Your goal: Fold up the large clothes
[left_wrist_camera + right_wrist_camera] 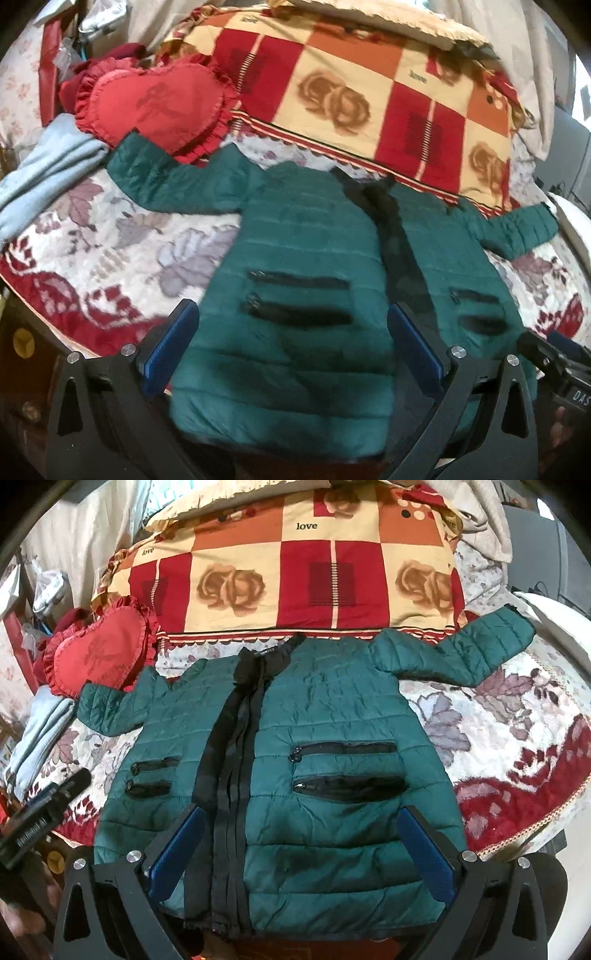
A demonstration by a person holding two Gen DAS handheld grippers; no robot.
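A green quilted jacket point(332, 775) is laid flat, front up, across the middle of both views on a floral bedspread point(517, 738), with its two sleeves spread outward and its black zip band point(229, 775) running down the front. Four black zip pockets are counted, two on each front panel. Behind the collar, in the upper part of the frame, a checked quilt point(295, 572) printed with roses and the word "love" is bunched. A red heart-shaped cushion point(159, 107) with a frilled edge is seen just beside the sleeve at the upper left, and a pale blue cloth point(48, 166) lies at the left edge.

The left gripper point(293, 354) is held over the hem with its two blue pads point(170, 354) spread wide and nothing pinched. The right gripper point(303, 853) is likewise spread wide over the lower hem, nothing between its fingers.

Only in the right wrist view is the left gripper seen from outside, at the lower left edge; only in the left wrist view is part of the right gripper's body seen, at the lower right.
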